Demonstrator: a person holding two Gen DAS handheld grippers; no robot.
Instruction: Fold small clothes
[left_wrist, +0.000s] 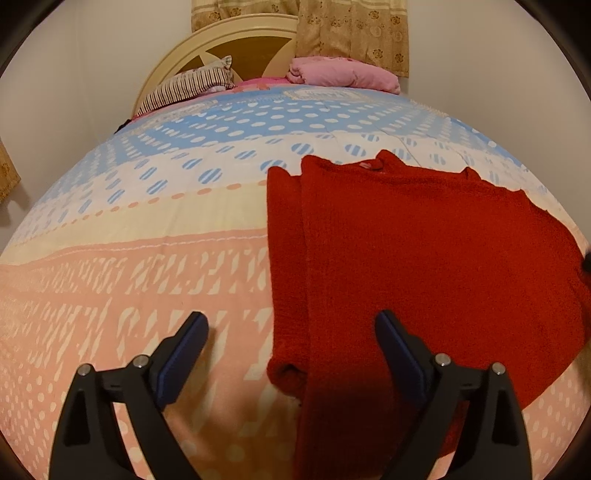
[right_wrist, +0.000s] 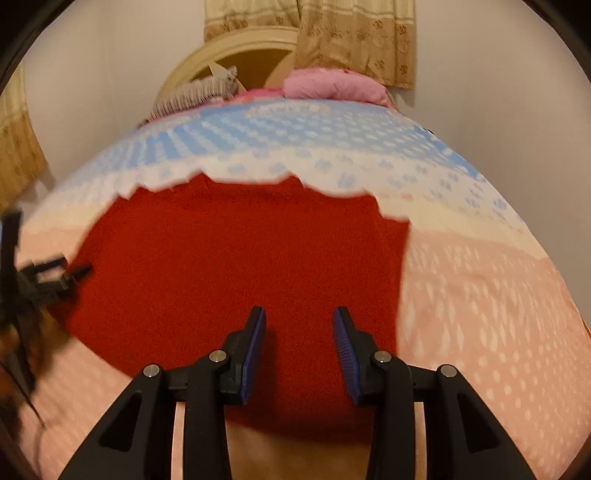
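A red knitted sweater lies flat on the bed, neck toward the headboard, with one sleeve folded in along its left side. My left gripper hovers over that folded edge with its jaws spread wide; the cloth lies under the gap and no pad presses on it. In the right wrist view the sweater fills the middle. My right gripper stands partly open just above its lower part, nothing clamped. The left gripper shows blurred at that view's left edge.
The bedspread is pink near me, cream, then blue with white dots farther off. A striped pillow and a pink folded blanket lie by the cream headboard. Floral curtains hang behind; white walls flank the bed.
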